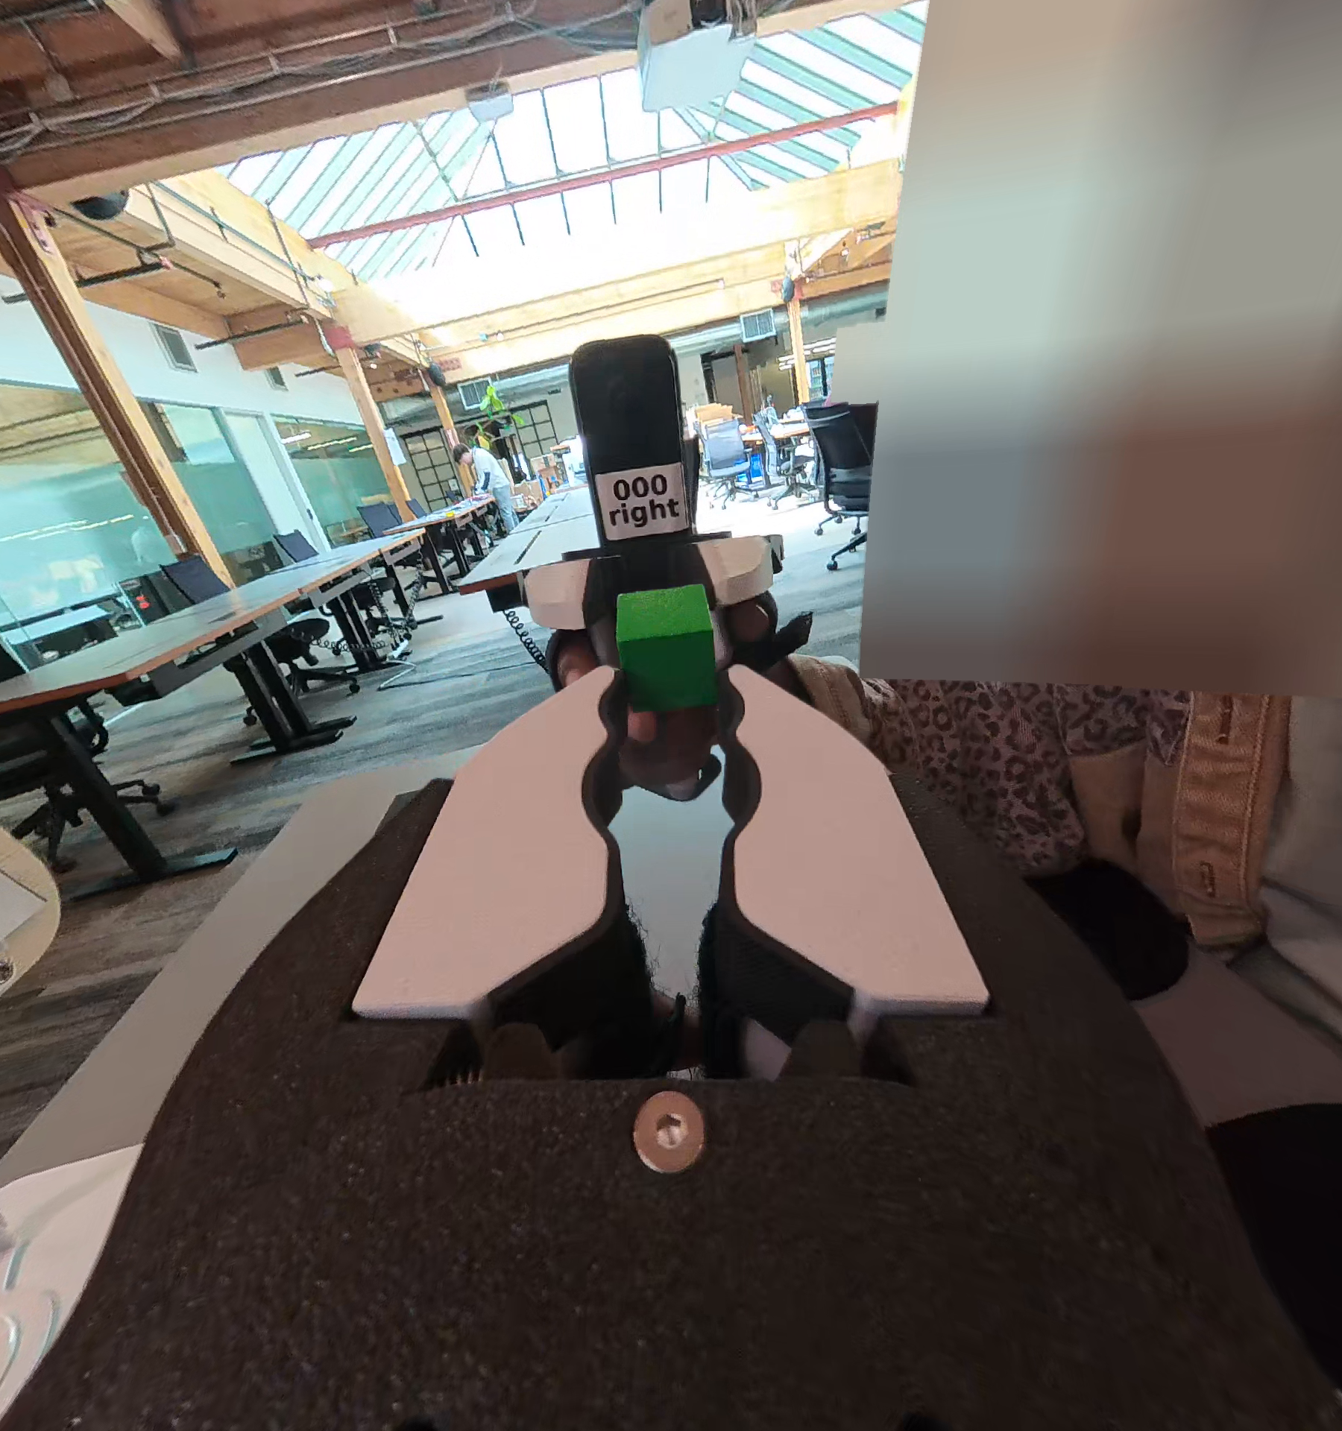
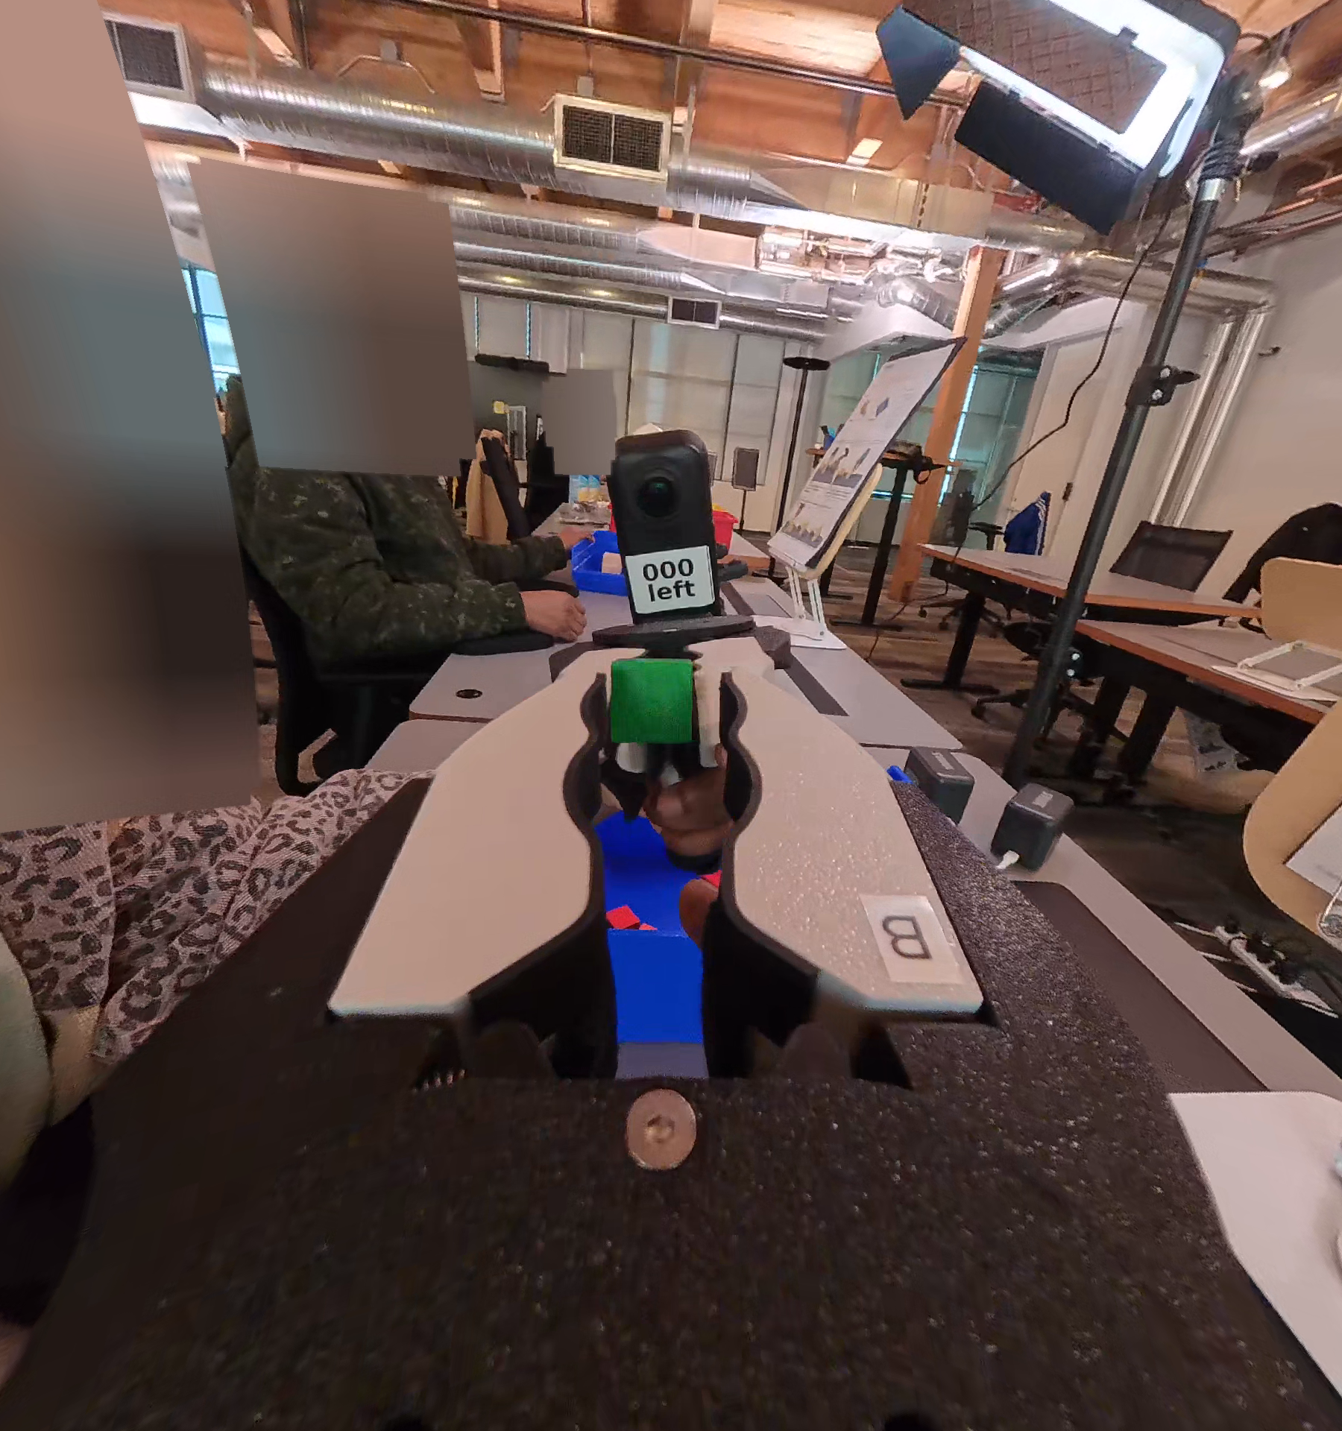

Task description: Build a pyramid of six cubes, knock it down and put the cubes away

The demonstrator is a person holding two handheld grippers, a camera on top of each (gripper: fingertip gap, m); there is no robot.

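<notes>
A green cube (image 1: 666,646) is held in the air between my two grippers, which point at each other tip to tip. My left gripper (image 1: 672,685) is shut on the cube's lower part. My right gripper (image 2: 660,681) stands around the same green cube (image 2: 650,701) with its jaws a little wider than the cube, leaving a gap on the right side. Its camera (image 1: 637,434) faces me in the left wrist view. Below the grippers is a blue bin (image 2: 652,983) with red cubes (image 2: 625,917) in it. The other cubes are hidden.
The grey table (image 2: 1117,999) carries two black adapters (image 2: 1032,825) to the right of the bin. A light stand (image 2: 1117,480) rises at the right. A person in a green top (image 2: 389,573) sits at the far left desk. The holder's patterned sleeve (image 1: 985,766) is close. My two grippers' fingertips are within a few centimetres of each other.
</notes>
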